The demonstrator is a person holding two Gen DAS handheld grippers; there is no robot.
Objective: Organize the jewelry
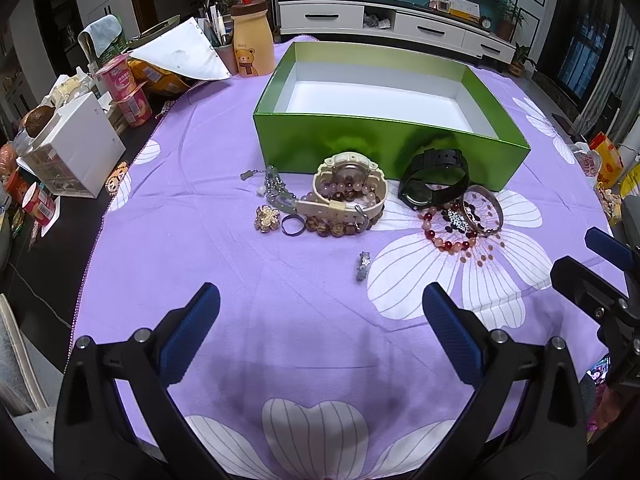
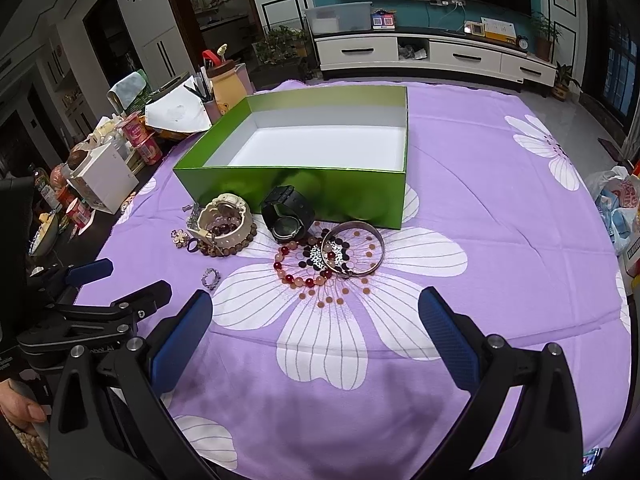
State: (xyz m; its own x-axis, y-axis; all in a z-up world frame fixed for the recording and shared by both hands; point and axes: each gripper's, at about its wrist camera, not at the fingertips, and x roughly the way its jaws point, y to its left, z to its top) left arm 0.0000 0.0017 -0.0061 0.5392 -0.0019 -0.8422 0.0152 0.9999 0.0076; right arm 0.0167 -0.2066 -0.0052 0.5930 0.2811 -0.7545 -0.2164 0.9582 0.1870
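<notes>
Both pairs of tongs, the left gripper (image 1: 320, 312) and right gripper (image 2: 316, 320), hang wide open and empty above the purple flowered tablecloth (image 1: 240, 280), touching nothing. Jewelry lies heaped against the near wall of the empty green cardboard box (image 1: 392, 140): a cream plastic watch (image 1: 350, 188) over brown wooden beads (image 1: 332, 228), a black watch (image 2: 286, 216), a silver metal bangle (image 2: 354, 248) overlapping a red bead bracelet (image 2: 298, 274). Tangled pieces risk dragging neighbours along; the small silver ring (image 2: 211, 278), lying alone nearer, could slip from the pads.

Left gripper (image 1: 320, 312) and right gripper (image 2: 316, 320), fingers wide apart.
</notes>
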